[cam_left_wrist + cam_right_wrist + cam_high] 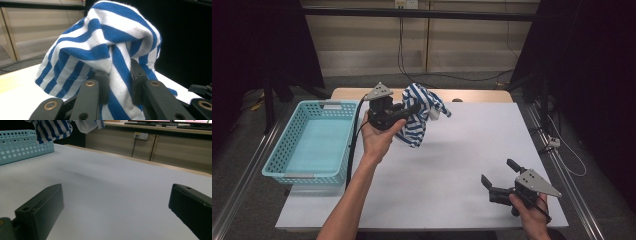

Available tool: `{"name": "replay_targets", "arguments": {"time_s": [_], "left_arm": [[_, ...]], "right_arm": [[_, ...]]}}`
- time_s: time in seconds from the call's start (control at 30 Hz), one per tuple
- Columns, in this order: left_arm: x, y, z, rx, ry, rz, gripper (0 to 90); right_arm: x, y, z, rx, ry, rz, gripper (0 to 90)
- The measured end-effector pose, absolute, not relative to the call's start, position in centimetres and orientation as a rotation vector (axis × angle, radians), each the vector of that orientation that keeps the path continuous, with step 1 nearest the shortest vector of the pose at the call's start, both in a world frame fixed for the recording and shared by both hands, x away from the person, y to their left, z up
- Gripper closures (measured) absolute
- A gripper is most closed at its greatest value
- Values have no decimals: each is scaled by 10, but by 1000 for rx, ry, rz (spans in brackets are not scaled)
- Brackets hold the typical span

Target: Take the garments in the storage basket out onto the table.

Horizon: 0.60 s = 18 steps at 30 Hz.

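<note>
A blue-and-white striped cloth (418, 112) hangs bunched above the white table, near its far left part. My left gripper (412, 109) is shut on it, held up by a hand. In the left gripper view the cloth (105, 47) billows over both black jaws, with a fold pinched between them at my left gripper (119, 82). My right gripper (498, 172) rests low at the table's near right, open, with nothing between its jaws. Its own view shows my right gripper (116, 202) with bare table between the wide-set jaws, and the cloth (53, 128) far off at top left.
A light blue perforated basket (276, 159) stands at the table's left edge, seemingly with nothing in it; the basket (22, 145) also appears at upper left in the right gripper view. The white table (447, 165) has wide bare room in the middle. Cables trail on the floor behind.
</note>
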State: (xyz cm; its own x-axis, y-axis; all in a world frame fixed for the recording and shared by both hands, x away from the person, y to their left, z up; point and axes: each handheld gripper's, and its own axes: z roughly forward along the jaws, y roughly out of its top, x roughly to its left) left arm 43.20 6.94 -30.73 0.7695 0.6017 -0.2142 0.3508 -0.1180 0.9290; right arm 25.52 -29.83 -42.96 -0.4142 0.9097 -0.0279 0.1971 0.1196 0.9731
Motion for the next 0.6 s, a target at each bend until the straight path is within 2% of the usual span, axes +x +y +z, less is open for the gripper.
{"name": "replay_targets", "arguments": {"time_s": [0.6], "left_arm": [[438,50,-347,1853,794,213,740]], "right_arm": [[255,-298,-430,1081,1730,1342,0]]}}
